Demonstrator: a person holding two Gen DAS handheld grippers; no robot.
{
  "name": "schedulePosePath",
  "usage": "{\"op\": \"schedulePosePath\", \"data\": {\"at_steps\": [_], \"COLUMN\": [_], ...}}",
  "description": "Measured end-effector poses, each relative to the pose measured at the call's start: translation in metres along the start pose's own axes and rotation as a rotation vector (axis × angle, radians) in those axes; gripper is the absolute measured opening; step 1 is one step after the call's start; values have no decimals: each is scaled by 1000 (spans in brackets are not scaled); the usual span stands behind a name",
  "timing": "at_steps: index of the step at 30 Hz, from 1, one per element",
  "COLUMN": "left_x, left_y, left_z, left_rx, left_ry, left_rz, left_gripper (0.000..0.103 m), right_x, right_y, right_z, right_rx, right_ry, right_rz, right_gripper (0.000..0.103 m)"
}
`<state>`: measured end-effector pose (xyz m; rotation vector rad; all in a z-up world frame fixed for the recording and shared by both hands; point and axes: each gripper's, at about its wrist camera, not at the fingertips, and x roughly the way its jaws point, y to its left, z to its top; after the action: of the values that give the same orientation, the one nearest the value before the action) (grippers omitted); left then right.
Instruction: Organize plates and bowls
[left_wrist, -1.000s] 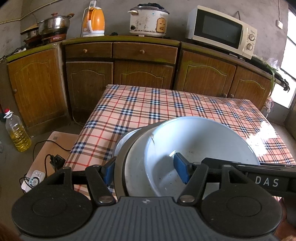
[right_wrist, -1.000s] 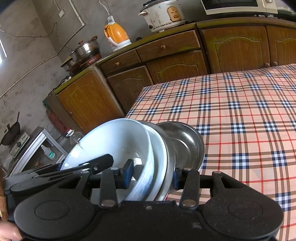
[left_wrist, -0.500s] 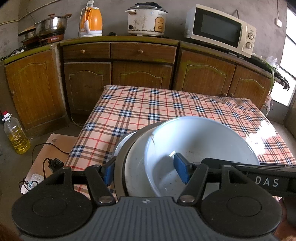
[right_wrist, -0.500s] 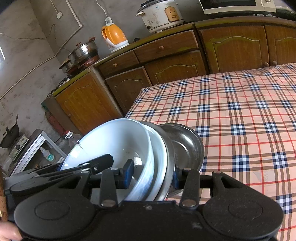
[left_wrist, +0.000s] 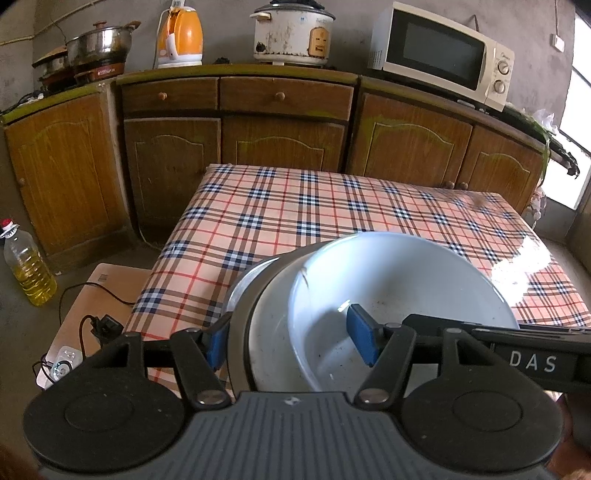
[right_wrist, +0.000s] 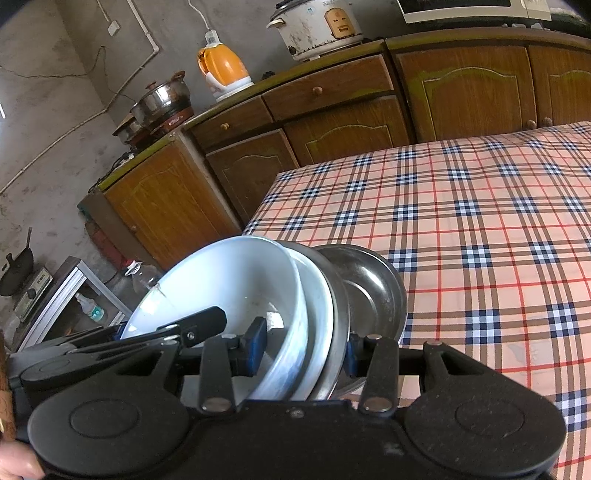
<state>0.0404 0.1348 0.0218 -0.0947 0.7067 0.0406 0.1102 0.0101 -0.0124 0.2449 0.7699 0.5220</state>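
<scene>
The left gripper (left_wrist: 291, 341) clamped the nested stack's rim: a white bowl (left_wrist: 399, 295) inside a white plate (left_wrist: 271, 332) inside a steel basin (left_wrist: 238, 332), held tilted over the checked table (left_wrist: 332, 206). The right gripper (right_wrist: 304, 345) pinched the same stack. Only the right view showed a steel dish (right_wrist: 369, 288) behind it; only the left, an oil bottle (left_wrist: 27, 266).

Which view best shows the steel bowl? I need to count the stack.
The right wrist view: the steel bowl shows its whole inside, outermost in the stack. The left wrist view shows only a rim sliver behind the white bowls.
</scene>
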Motion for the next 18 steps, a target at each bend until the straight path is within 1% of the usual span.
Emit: {"op": "schedulePosePath", "data": {"at_steps": [14, 15, 16, 17, 18], "left_x": [11, 12, 13, 14, 14], "left_y": [4, 4, 2, -5, -10], "left_z": [6, 8, 9, 9, 8], "left_rx": [7, 9, 34, 86, 127], "left_ry": [0, -2, -3, -7, -18], "left_rz": [2, 4, 20, 54, 48], "left_gripper": [66, 66, 65, 59, 43], "right_x": [13, 14, 15, 15, 14], "right_y": [-1, -1, 2, 8, 13], "right_z": [6, 7, 8, 9, 10], "right_rx": [5, 4, -18, -62, -94], "right_ry": [-3, -5, -12, -29, -44], "right_rz": [2, 2, -6, -18, -17], "right_gripper": [51, 51, 51, 49, 39]}}
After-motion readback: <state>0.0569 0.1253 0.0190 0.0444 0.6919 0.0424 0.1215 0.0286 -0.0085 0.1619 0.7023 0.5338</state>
